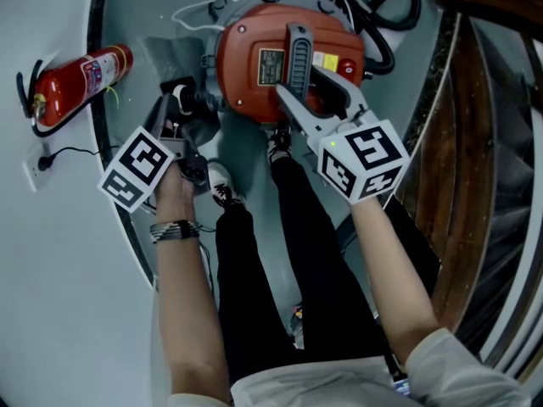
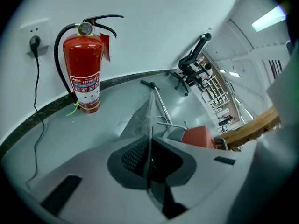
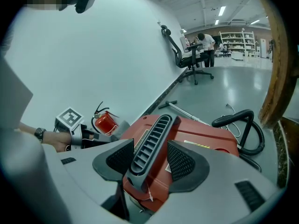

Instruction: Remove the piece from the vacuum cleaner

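Meanwhile, your left gripper [image 2: 149,154] pinches the thin grey piece [image 2: 142,118] between nearly closed jaws, just left of the red vacuum cleaner [image 1: 254,79]; your right gripper [image 3: 150,160] straddles its black handle [image 3: 154,134], jaws wide, unclamped.

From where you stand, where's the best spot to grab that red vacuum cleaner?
Probably the dark ribbed handle on top of the vacuum cleaner, approached from above. It is a long, narrow bar raised off the rounded red body, so two jaws fit either side; the right gripper straddles it now.
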`<state>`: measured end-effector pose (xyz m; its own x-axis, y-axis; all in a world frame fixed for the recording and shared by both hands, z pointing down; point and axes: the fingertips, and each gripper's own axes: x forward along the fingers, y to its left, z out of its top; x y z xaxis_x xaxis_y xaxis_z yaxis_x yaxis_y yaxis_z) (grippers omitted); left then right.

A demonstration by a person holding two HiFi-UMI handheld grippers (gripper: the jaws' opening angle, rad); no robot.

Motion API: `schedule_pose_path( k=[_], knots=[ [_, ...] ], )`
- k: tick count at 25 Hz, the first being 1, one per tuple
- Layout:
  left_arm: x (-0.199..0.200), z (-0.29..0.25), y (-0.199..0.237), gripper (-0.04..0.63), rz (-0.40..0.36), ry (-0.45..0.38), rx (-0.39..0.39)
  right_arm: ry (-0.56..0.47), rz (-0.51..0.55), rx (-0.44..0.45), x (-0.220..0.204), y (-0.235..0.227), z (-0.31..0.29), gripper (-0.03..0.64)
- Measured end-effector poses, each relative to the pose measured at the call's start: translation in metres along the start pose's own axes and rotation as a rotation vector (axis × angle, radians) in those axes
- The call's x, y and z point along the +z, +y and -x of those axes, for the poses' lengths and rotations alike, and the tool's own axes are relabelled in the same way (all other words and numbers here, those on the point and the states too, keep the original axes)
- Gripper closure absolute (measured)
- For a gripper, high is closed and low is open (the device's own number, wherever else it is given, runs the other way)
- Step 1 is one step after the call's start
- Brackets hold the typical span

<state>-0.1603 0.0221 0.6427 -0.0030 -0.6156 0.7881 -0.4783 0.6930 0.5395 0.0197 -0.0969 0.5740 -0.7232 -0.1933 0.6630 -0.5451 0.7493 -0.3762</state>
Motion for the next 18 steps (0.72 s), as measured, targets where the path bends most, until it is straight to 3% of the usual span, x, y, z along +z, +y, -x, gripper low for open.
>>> schedule_pose_path(
  k=[3, 10, 18],
  knots=[
    [0.0001, 0.0005, 0.0009, 0.569, 0.02, 0.001, -0.012, -0.002, 0.002, 0.002, 0.0, 0.0003, 0.0003, 0.385],
    [0.0, -0.0002, 0.0011, 0.571, -0.121, 0.038, 0.017, 0.004, 0.02, 0.005, 0.0005, 0.0006, -0.0006, 0.385],
    [0.0, -0.0002, 0.0012, 0.571, -0.148, 0.044, 0.011, 0.006, 0.034, 0.01, 0.0012, 0.0011, -0.001, 0.385]
  ],
)
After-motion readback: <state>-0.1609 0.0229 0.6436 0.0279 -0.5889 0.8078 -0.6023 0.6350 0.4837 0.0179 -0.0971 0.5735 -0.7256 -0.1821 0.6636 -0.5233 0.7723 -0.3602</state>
